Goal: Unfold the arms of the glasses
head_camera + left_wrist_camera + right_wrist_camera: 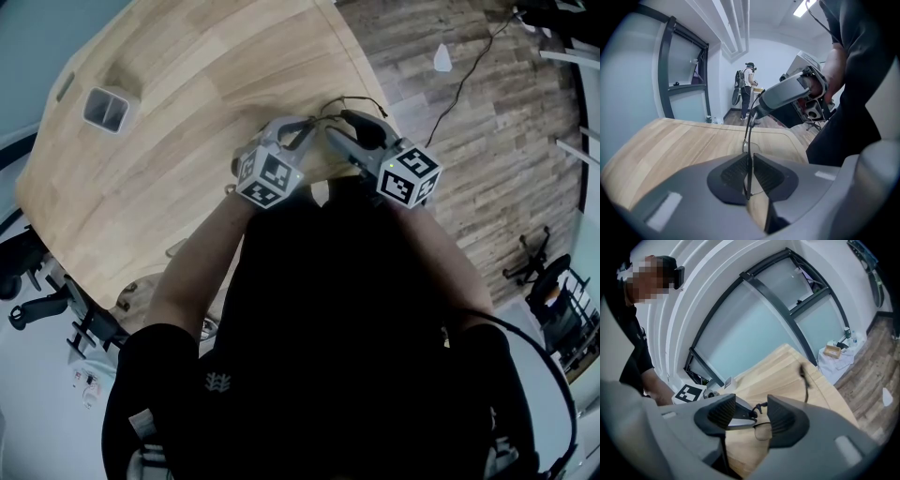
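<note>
Thin wire-framed glasses (330,105) hang in the air over the near edge of the wooden table (187,112), between my two grippers. My left gripper (748,171) is shut on the dark wire frame (746,136), which rises upright out of its pads. The right gripper (751,416) stands open; one lens (762,431) and the left gripper's tip (740,417) show between its jaws. One arm (805,380) of the glasses sticks up to the right, free of the pads. In the left gripper view the right gripper (758,107) is at the top of the wire.
A small white box (109,108) stands far left on the table. Wood-plank floor (487,141) with a cable lies to the right, and office chairs (530,258) stand beyond. A person (748,89) stands far off near a glass partition.
</note>
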`<state>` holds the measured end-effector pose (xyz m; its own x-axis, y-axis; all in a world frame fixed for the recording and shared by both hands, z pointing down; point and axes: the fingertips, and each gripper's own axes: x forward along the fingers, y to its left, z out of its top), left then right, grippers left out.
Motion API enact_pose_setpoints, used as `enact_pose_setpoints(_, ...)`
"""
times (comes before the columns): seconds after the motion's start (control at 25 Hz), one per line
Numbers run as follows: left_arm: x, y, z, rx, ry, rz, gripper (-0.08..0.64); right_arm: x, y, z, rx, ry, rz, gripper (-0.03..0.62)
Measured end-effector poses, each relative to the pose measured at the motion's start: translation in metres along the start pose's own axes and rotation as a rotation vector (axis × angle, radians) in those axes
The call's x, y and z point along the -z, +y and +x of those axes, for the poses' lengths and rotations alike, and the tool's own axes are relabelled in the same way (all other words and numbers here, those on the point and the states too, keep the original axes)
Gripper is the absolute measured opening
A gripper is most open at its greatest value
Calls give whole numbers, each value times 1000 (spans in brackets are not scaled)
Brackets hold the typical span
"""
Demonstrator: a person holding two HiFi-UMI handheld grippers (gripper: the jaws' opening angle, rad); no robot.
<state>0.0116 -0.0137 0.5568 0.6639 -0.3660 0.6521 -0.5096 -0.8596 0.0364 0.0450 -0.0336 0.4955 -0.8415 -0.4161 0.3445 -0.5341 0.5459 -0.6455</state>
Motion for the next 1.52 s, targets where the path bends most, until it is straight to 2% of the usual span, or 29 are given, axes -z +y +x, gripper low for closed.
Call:
enact_pose_setpoints(0.24, -1, -6, -7, -3, -9, 8, 92, 2, 9, -3, -8, -5, -5, 201)
enact_pose_setpoints(0.52, 1, -11, -29, -36, -21, 5, 103, 6, 27, -6, -27, -3, -24, 202)
enact_pose_setpoints(0.72, 8, -8, -59, -90, -36, -20, 103, 2, 46, -6, -47, -1, -59, 201)
enact_pose_setpoints(0.84, 7, -5, -83, -143, -77, -69, 103, 4, 61, -6, -68, 3, -77, 202)
enact_pose_setpoints(0.96, 4, -2, -118, -213, -151, -196, 103, 10, 81, -8, -93, 24, -94, 202)
enact_pose_setpoints(1.04, 4, 4, -142, -267, -191, -241, 103, 15, 94, -6, -115, 39, -108, 202)
enact_pose_setpoints(1.32, 1, 11, -194, -368, -276, -259, 101, 39, 133, 8, -170, 100, -146, 202)
enact_pose_setpoints(1.52, 6, 11, -211, -363, -292, -249, 98, 49, 153, 17, -161, 101, -177, 202)
